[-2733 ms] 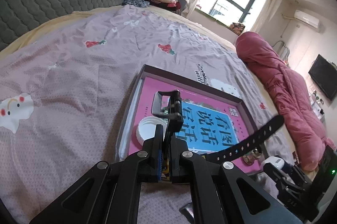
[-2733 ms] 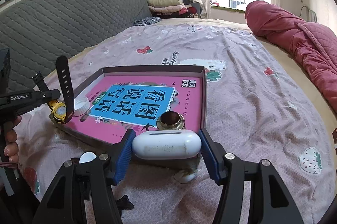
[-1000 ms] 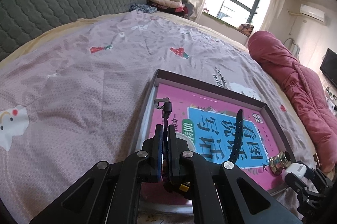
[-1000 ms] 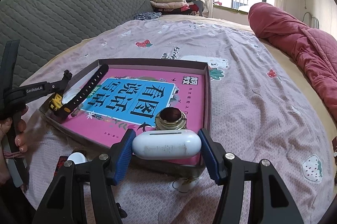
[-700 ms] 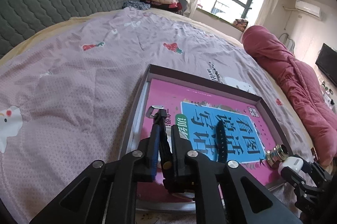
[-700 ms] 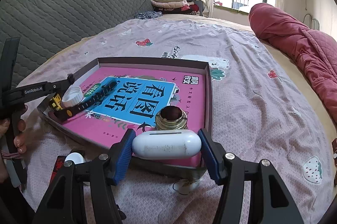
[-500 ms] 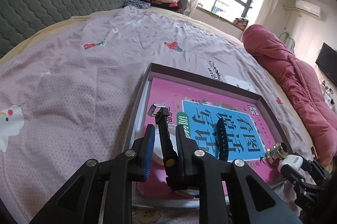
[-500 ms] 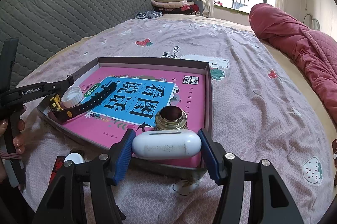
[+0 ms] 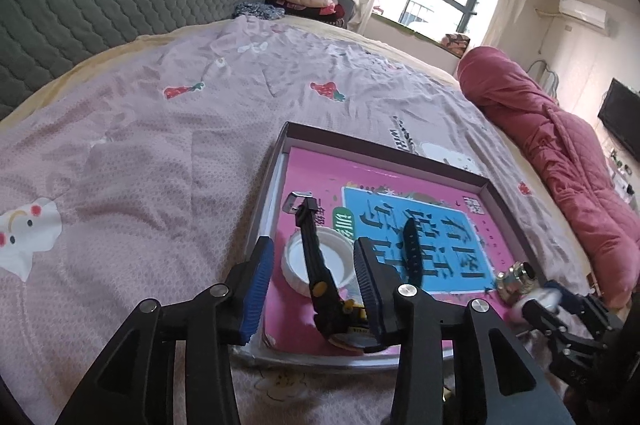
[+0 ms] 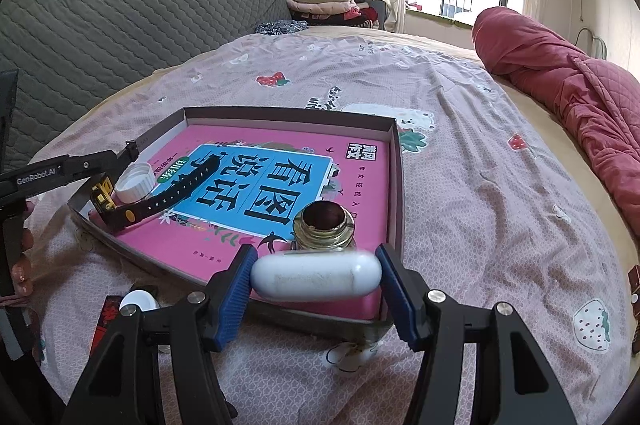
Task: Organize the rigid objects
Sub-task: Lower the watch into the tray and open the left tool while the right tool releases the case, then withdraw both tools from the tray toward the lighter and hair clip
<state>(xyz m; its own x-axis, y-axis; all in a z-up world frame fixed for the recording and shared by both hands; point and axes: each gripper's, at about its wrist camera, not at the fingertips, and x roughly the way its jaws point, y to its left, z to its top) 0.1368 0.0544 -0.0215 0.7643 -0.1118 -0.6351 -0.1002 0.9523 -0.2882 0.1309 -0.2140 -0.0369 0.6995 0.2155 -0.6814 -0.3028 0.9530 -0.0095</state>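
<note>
Right gripper (image 10: 316, 279): fingers clamped end to end on a white oblong case (image 10: 316, 276), its long axis lying crosswise between the pads, over the near rim of the box.
Left gripper (image 9: 314, 271): jaws opening, pads clear of the watch that lies between them.
Watch (image 9: 320, 289): black strap, yellow body, resting in the box's near left corner; buckle end points away from the gripper, the other strap lies across the book cover.
White cap (image 9: 298, 259): open side up, under the buckle strap.
Brass fitting (image 10: 323, 225): upright, just behind the white case.
Box (image 10: 394, 185): shallow, dark-walled, holding a pink and blue book (image 10: 260, 185), on the bed sheet (image 10: 480, 185).
</note>
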